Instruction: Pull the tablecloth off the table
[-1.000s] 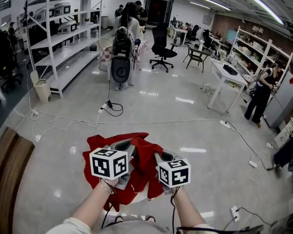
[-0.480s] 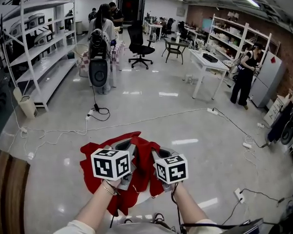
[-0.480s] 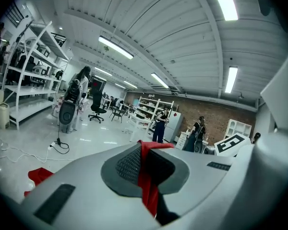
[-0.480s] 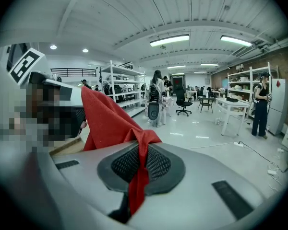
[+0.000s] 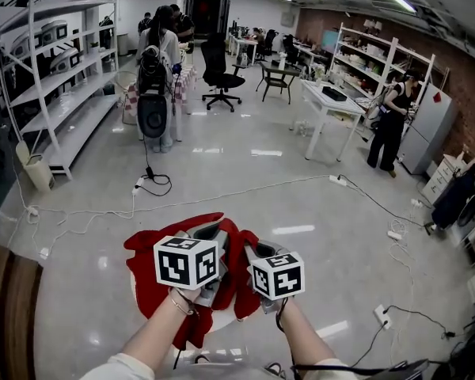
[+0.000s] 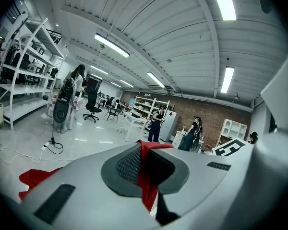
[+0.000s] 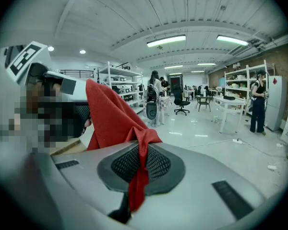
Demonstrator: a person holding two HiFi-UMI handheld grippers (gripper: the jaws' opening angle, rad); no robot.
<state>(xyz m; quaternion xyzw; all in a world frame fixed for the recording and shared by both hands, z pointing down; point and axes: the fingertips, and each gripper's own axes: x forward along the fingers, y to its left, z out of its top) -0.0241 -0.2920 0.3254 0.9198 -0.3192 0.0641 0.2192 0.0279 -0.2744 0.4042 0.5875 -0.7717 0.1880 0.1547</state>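
The red tablecloth [image 5: 154,279] hangs bunched in the air below both grippers, over the shiny floor. My left gripper [image 5: 212,230] is shut on a fold of it; in the left gripper view the red cloth [image 6: 146,181] is pinched between the dark pads of the left gripper [image 6: 143,150]. Close beside it on the right, my right gripper [image 5: 254,251] is shut on another fold. In the right gripper view a strip of the cloth [image 7: 138,176] runs through the shut right gripper [image 7: 140,150] and rises in a sheet to the left. No table shows under the cloth.
A wooden edge [image 5: 12,307] lies at the lower left. Cables [image 5: 222,192] trail across the floor ahead. Beyond them are white shelving [image 5: 59,93], a person beside a black device [image 5: 153,93], an office chair [image 5: 219,70], a white table [image 5: 328,105] and another standing person [image 5: 388,125].
The head view has turned, so the room has slid to the left. My left gripper has shifted a little up and right with the cloth. Both grips on the cloth are unchanged.
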